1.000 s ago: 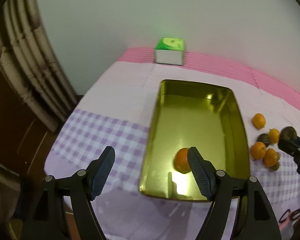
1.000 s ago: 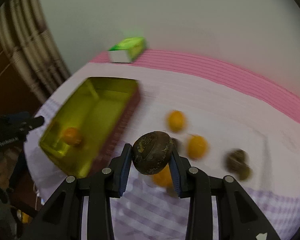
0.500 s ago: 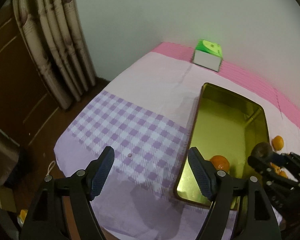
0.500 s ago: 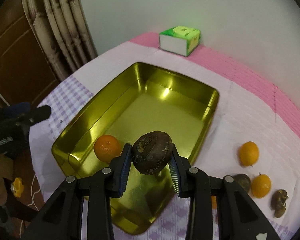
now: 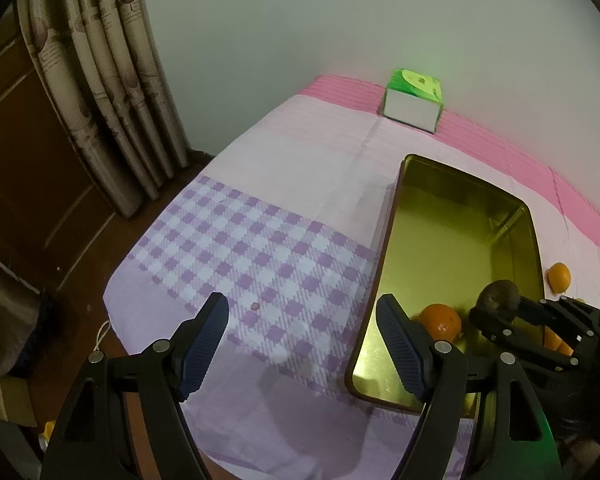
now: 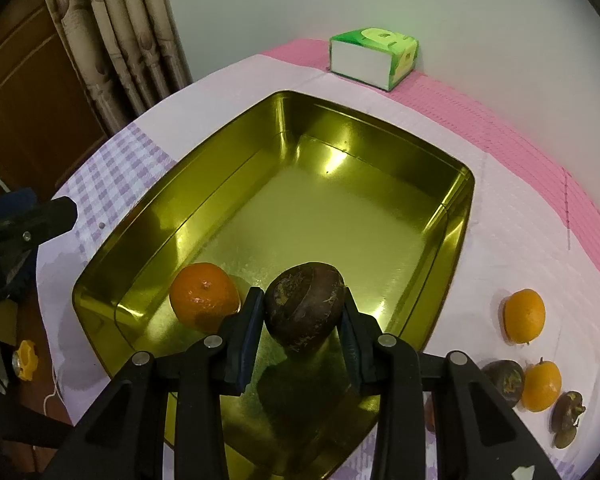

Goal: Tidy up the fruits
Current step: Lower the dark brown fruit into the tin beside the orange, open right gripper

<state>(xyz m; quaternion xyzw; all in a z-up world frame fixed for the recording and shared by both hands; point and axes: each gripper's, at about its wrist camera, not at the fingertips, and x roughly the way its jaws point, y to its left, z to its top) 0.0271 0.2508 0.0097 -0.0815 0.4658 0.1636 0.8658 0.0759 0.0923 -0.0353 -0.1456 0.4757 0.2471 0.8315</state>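
Since a second ago the right gripper [image 6: 303, 322] has carried its dark fruit [image 6: 305, 306] from above the loose fruit on the right to over the near end of the tin [image 6: 452, 236], and the left gripper [image 5: 302, 346] has swung left, off the tin and over the checked cloth [image 5: 260, 256].

The right gripper is clamped on the dark fruit, one pad on each side, and holds it above the tin floor. Just left of it an orange [image 6: 204, 300] lies inside the tin, near the front left corner. The rest of the gold tin floor is bare.

Right of the tin, on the cloth, lie a lone orange [image 6: 525, 315] and, nearer, a second orange [image 6: 542, 386] between two dark fruits [image 6: 504, 380] [image 6: 567, 414].

The left gripper has its fingers apart with nothing between them, over the bench left of the tin.

A green box [image 6: 374, 58] stands at the far edge by the wall.
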